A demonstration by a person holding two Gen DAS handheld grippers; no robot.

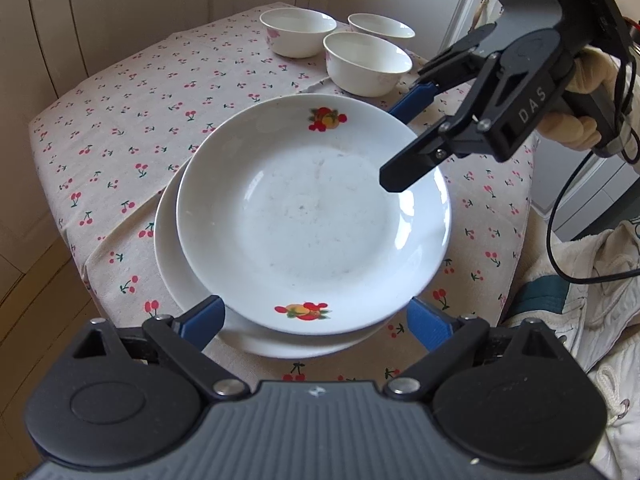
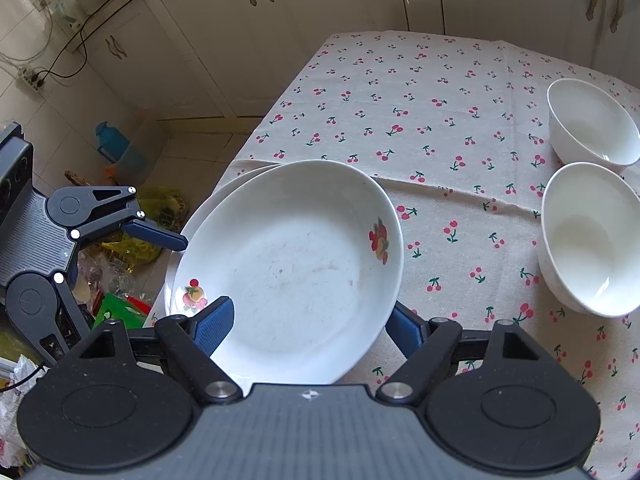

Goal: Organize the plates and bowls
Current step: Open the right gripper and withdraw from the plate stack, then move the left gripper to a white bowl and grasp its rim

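Right gripper [image 2: 308, 330] — jaws spread wide, one blue pad inside the rim of the top plate [image 2: 288, 264], the other outside and below it; not pinching. Left gripper [image 1: 316, 322] likewise spread, straddling the plate's near edge at lower centre of the left view. Top plate sits off-centre on a lower plate [image 1: 176, 264], mid-frame on the cherry tablecloth [image 1: 132, 120]. Three bowls [image 1: 298, 32] stand at upper centre, well apart from the plates. Judgement: the stack needs squaring — nudge the rim slowly, keep the lower plate from sliding toward the table edge.
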